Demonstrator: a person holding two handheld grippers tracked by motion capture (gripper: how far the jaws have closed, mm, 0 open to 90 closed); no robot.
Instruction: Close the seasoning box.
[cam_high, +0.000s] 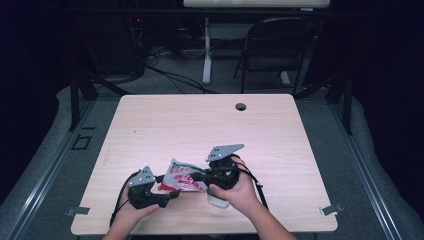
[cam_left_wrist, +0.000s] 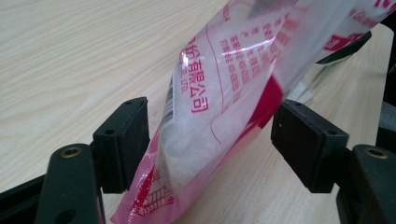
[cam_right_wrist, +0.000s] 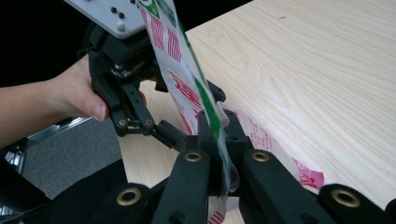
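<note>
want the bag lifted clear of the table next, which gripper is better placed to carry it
Right. The right gripper is already shut on the plastic bag edge, while the left gripper stands open around the bag, so it would probably have to close first.

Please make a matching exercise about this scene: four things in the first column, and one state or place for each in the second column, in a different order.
Things:
1. left gripper
2. right gripper
3. plastic bag
4. round hole

States or places:
A. near the far edge of the table
B. fingers closed on the bag's edge
C. fingers apart, one on each side of the bag
D. printed in red, held up between the two grippers

Pairs: 1-C, 2-B, 3-D, 4-A
</note>
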